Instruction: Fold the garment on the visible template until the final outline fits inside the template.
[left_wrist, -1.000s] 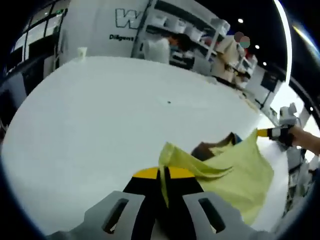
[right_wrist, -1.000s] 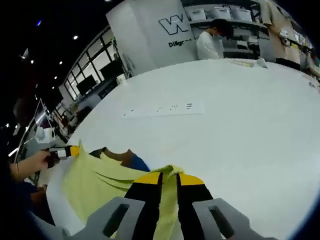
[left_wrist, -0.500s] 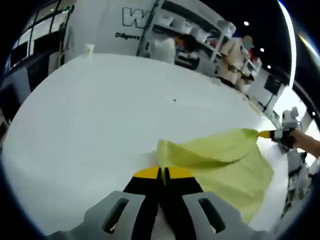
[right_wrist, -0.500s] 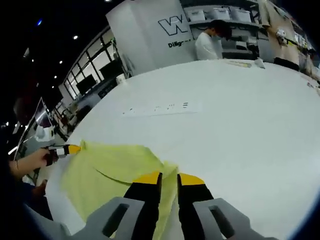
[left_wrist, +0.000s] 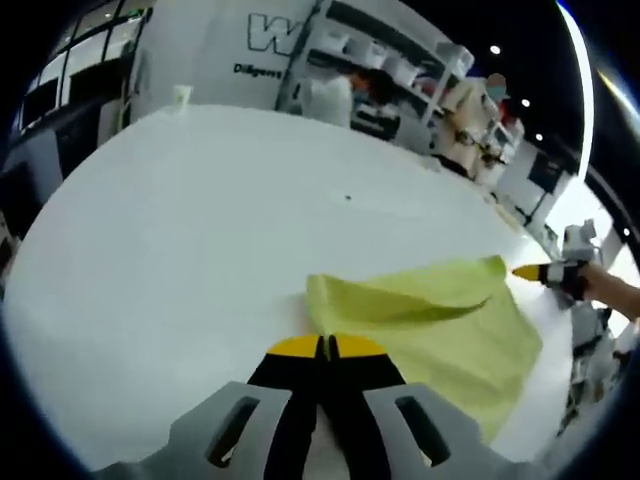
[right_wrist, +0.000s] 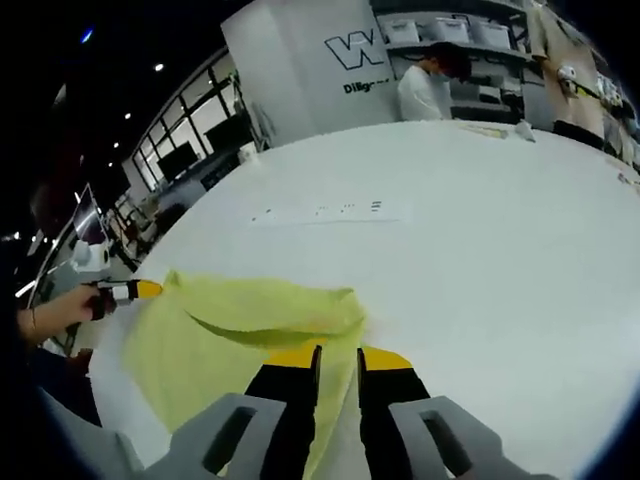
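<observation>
Yellow-green garment (left_wrist: 440, 320) spread flat on white bench (left_wrist: 180, 220), upper layer folded over, one fold edge raised. Left hand-held gripper (left_wrist: 327, 350) at garment's near corner, jaws pressed together; whether cloth is pinched, cannot tell. Right hand-held gripper (right_wrist: 336, 362) just beside opposite corner, jaws slightly parted, nothing visibly between. Person (right_wrist: 425, 85) stands beyond bench's far edge.

Template under yellow garment (left_wrist: 440, 320) hidden; wall lettering (right_wrist: 352, 50) cut off, blurry.
</observation>
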